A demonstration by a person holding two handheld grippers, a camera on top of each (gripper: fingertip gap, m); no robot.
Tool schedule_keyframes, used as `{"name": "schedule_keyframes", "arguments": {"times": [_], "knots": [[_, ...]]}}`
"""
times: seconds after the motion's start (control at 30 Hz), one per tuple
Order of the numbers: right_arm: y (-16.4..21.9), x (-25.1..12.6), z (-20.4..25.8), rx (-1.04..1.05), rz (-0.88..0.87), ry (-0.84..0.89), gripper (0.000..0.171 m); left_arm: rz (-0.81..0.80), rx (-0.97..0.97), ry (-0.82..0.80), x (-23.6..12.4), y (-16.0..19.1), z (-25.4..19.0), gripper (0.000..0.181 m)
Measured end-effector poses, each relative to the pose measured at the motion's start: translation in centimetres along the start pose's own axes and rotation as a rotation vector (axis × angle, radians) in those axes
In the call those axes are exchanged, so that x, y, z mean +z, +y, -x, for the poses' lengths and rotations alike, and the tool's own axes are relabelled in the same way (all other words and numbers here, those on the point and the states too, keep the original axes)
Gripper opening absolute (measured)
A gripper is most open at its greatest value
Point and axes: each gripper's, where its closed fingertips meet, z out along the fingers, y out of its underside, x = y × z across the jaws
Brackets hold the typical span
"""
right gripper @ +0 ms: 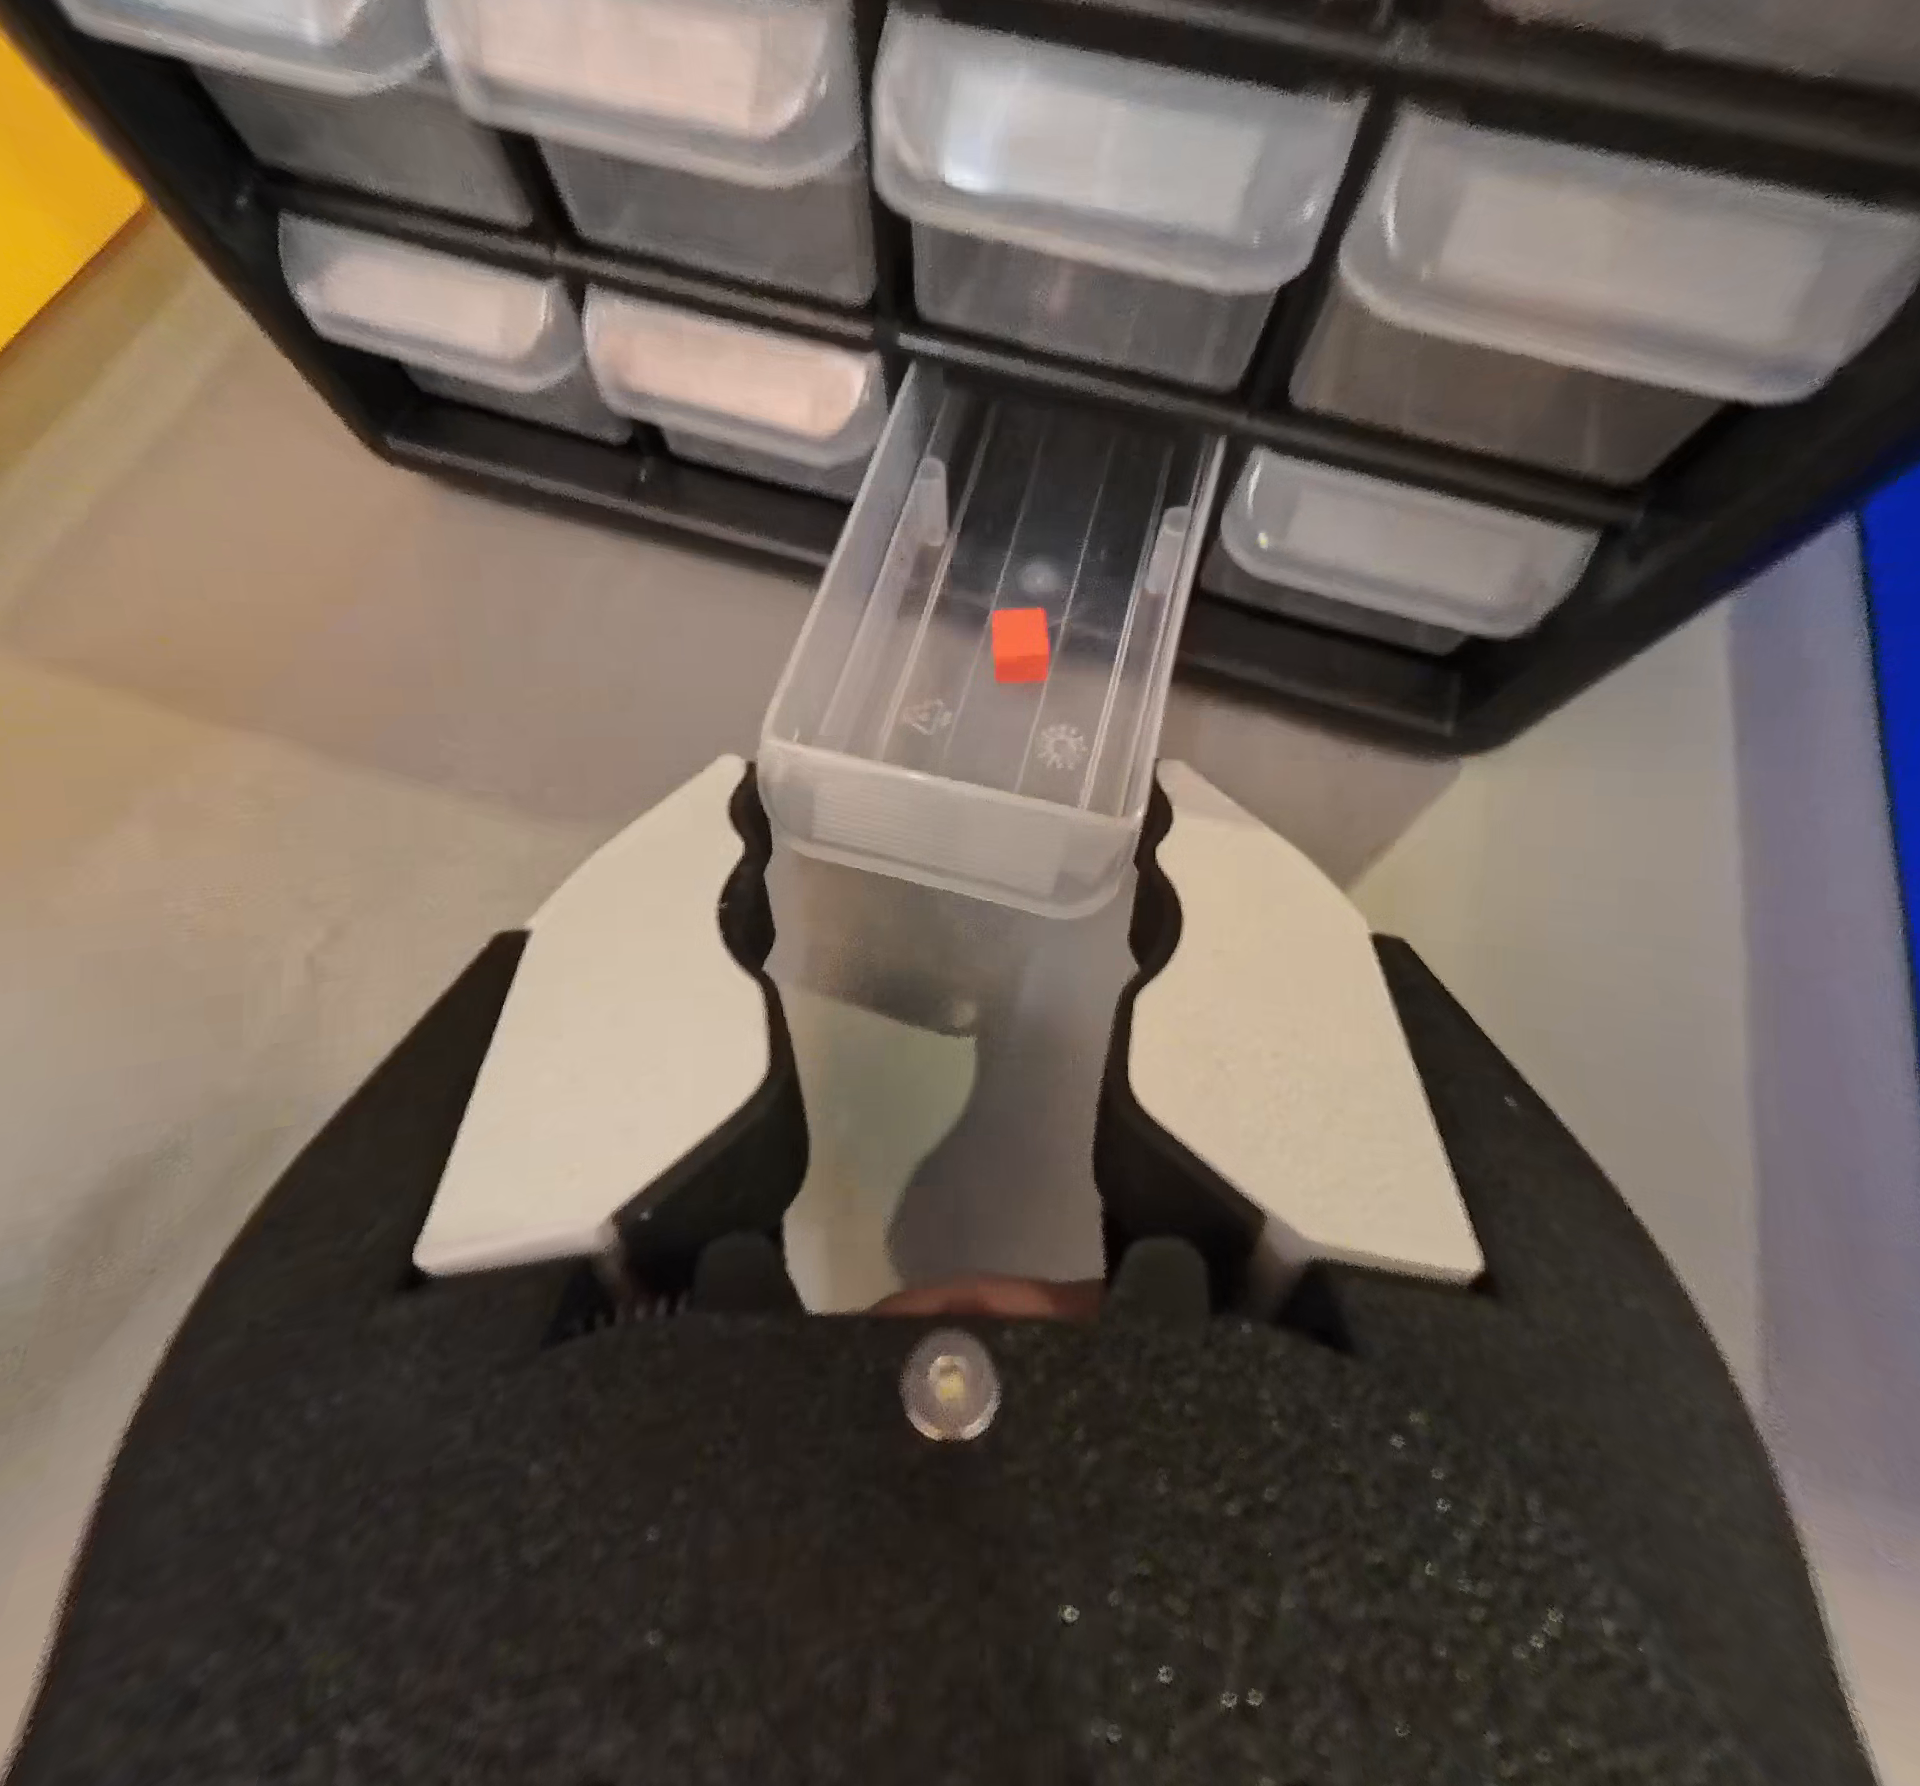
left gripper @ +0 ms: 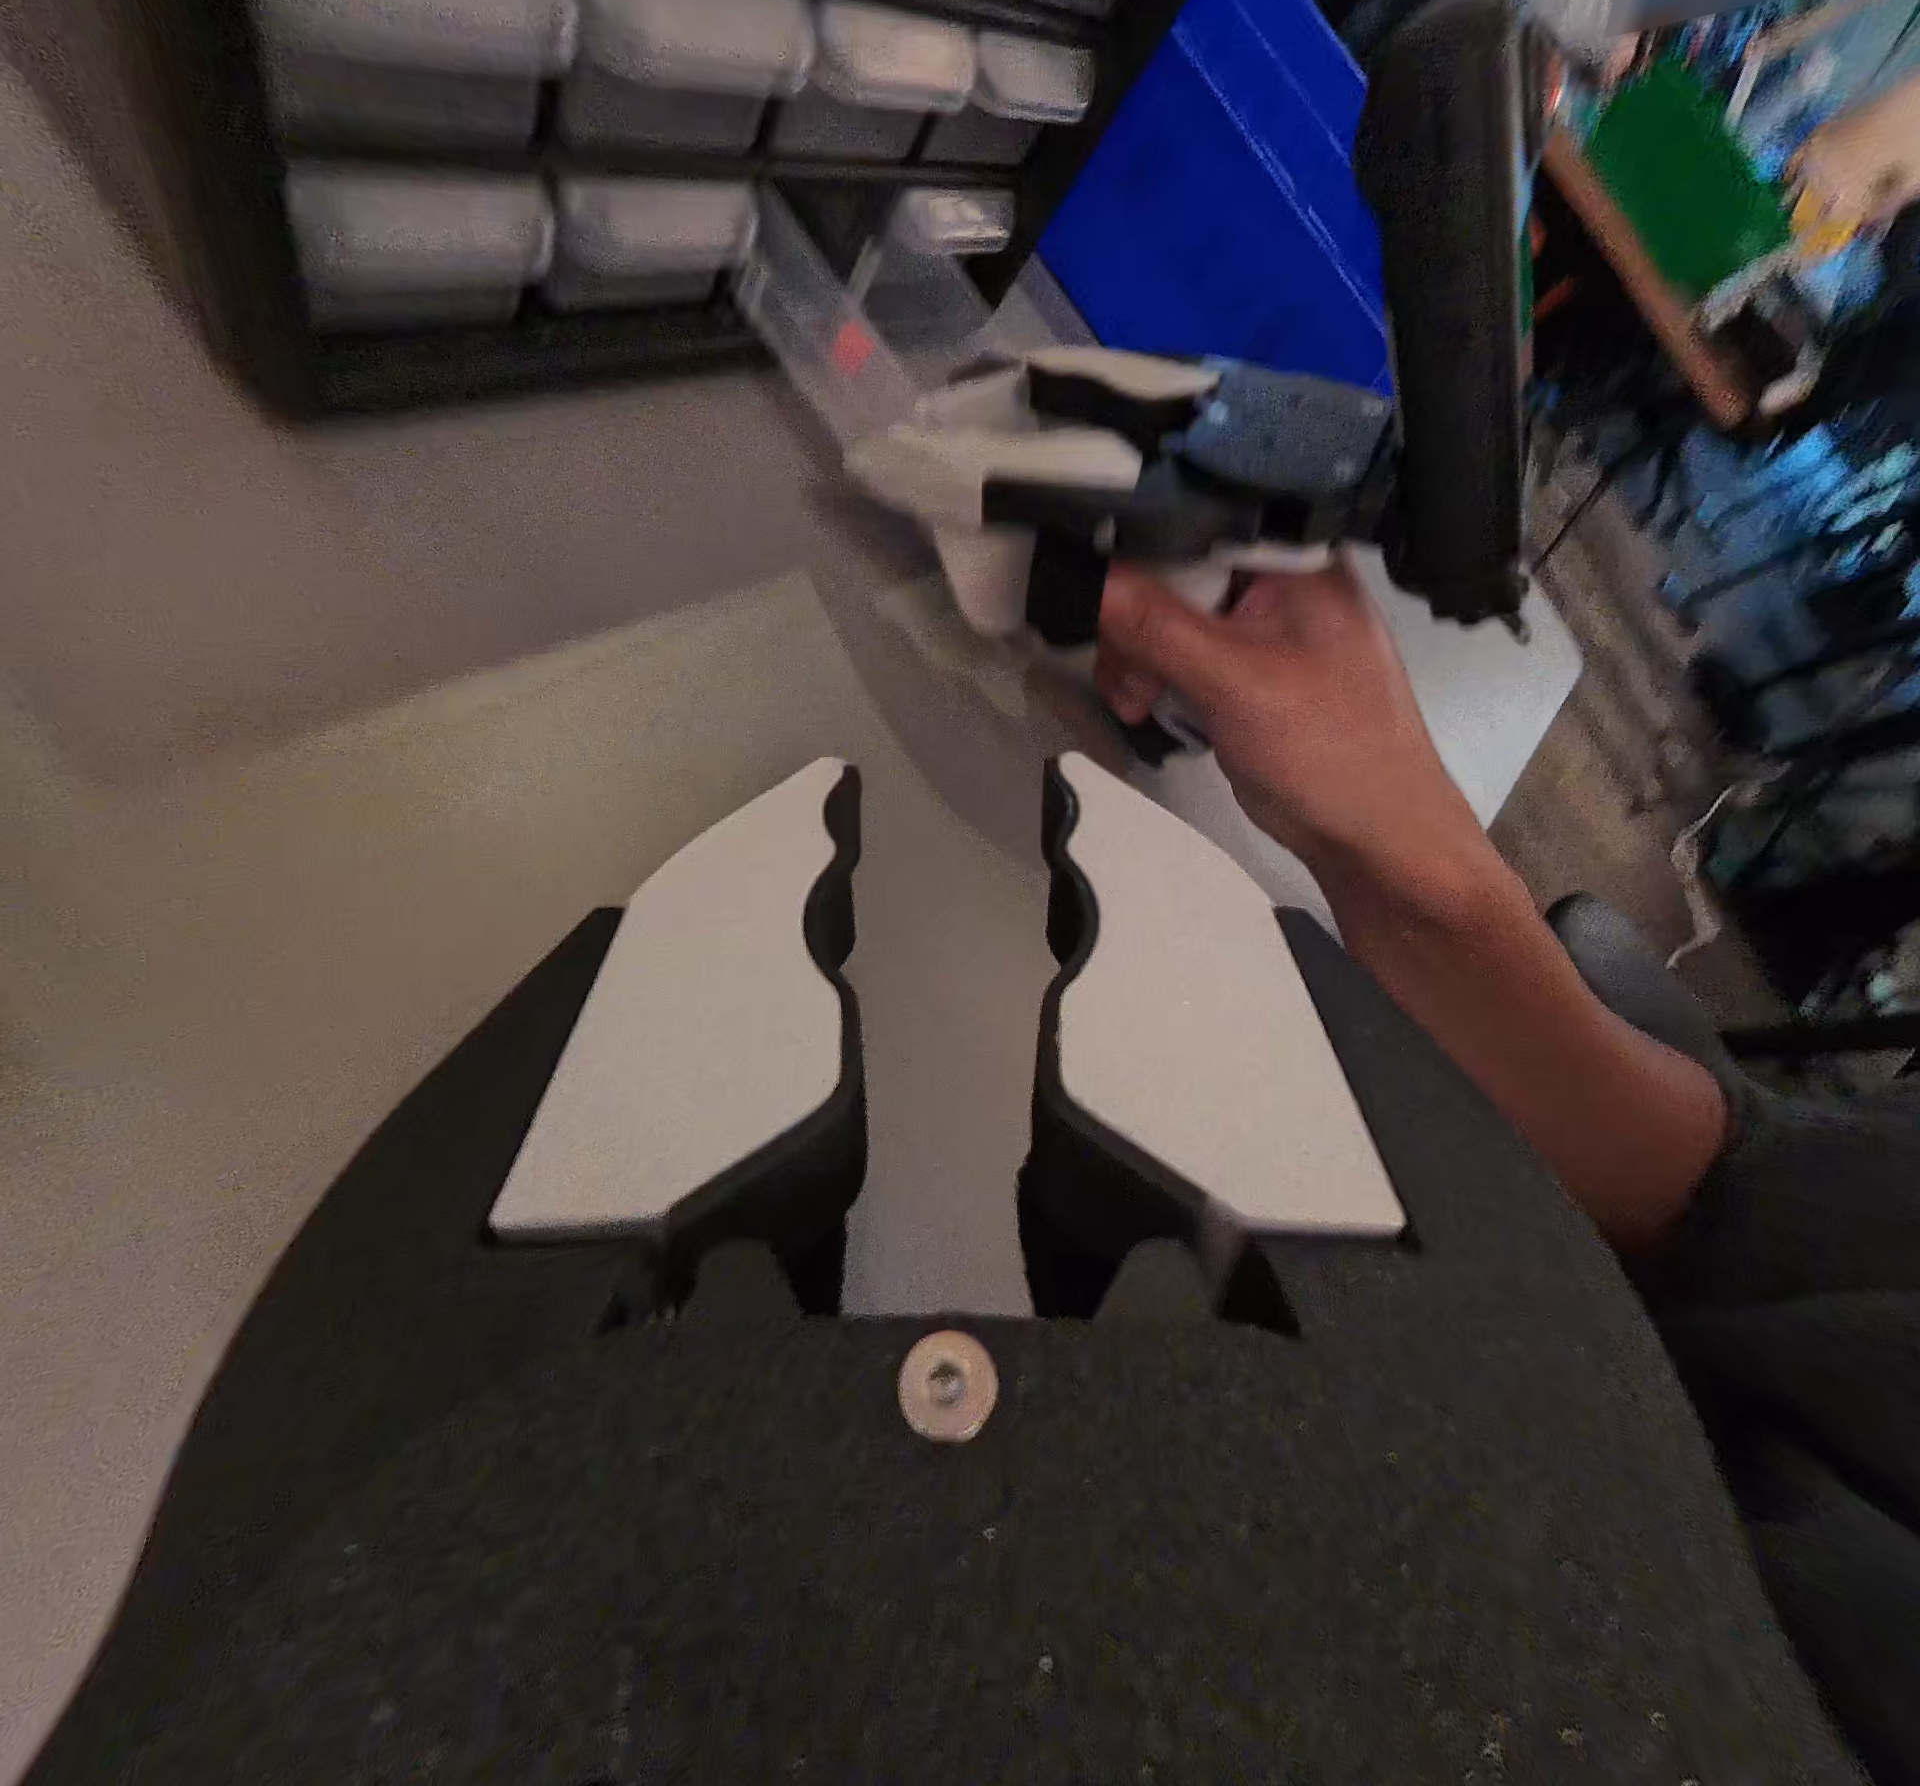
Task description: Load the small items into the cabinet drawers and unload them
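Workshop: parts cabinet (right gripper: 1039, 178), cluttered shelves (left gripper: 1766, 386).

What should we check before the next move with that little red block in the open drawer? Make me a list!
1. Drawer pulled out of the cabinet: ok.
2. Red block lying inside the drawer, easy to see: ok.
3. Right gripper at the drawer front, one finger on each side: ok.
4. Right gripper squeezing the drawer firmly: cannot tell.
5. Left gripper open, holding nothing, above the table: ok.
6. Other drawers shut: ok for those in view.
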Motion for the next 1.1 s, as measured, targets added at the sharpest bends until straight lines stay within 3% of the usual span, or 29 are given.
{"name": "schedule_keyframes", "arguments": {"times": [0.13, 0.27, 0.4, 0.43, 0.77, 1.1], "knots": [[-1.1, 1.0, 0.1, 0.005, -0.027, -0.073, 0.067, -0.122, -0.127, -0.019, -1.0, 4.1, 0.9, 0.033], [0.4, -1.3, -0.3, -0.026, -0.038, -0.048, 0.066, -0.13, -0.076, -0.019, -1.2, 4.6, 0.3, 0.033], [0.2, -3.7, 1.2, -0.065, -0.141, -0.093, 0.015, -0.109, -0.006, -0.073, -0.9, 5.1, 0.8, 0.031], [0.0, -3.5, 1.3, -0.077, -0.144, -0.085, 0.011, -0.112, -0.008, -0.07, -0.8, 5.1, 0.7, 0.031], [-2.2, 1.4, -0.2, 0.04, -0.069, -0.102, 0.018, -0.115, 0.038, -0.081, -0.9, 5.0, 0.4, 0.031], [-1.8, 3.1, -0.5, -0.129, 0.044, -0.112, 0.023, -0.124, 0.034, -0.122, -1.2, 4.8, 1.7, 0.031]]}}
